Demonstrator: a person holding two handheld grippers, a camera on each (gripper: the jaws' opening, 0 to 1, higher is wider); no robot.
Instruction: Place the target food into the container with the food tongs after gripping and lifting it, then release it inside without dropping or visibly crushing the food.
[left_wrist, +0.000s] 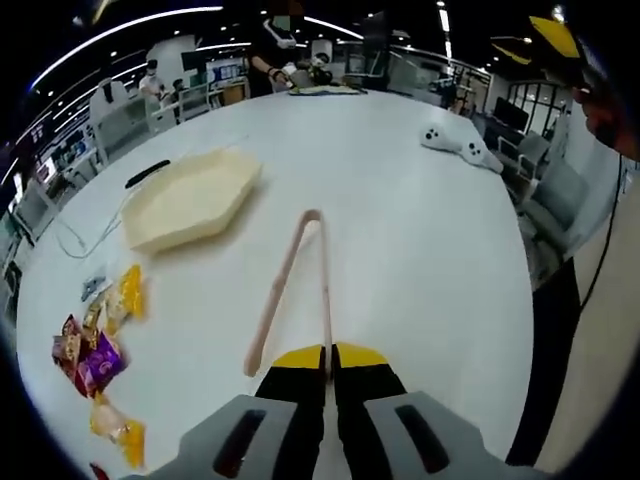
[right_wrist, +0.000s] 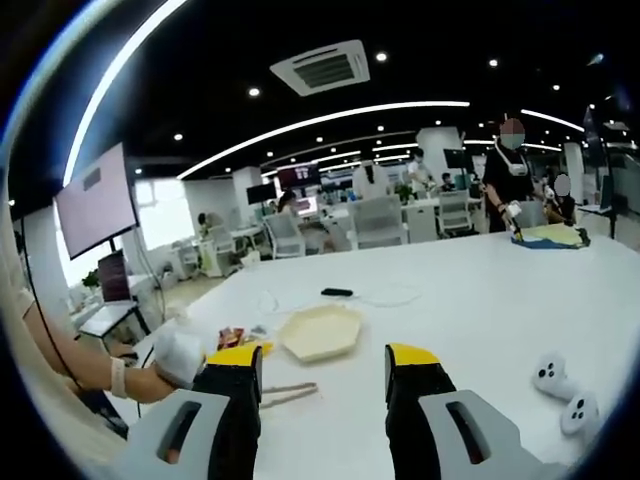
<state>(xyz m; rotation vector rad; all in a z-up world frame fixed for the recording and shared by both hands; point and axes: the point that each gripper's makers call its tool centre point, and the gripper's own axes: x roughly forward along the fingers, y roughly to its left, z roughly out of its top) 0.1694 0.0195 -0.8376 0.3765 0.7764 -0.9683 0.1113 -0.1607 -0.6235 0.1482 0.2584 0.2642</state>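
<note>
In the left gripper view, the left claw (left_wrist: 325, 362) is pinched shut on one arm of the tongs (left_wrist: 292, 285), which run straight ahead along the white counter (left_wrist: 420, 250), their joined end pointing away. The snack packets (left_wrist: 98, 352) lie well off to the left, and the pale hexagonal tray (left_wrist: 190, 200) sits beyond them, left of the tongs' far end.

In the right gripper view, the right claw (right_wrist: 325, 375) hangs wide open and empty above the counter. The tray lies ahead between its jaws, the tongs and packets lower left, nearer the left hand (right_wrist: 175, 355).
</note>
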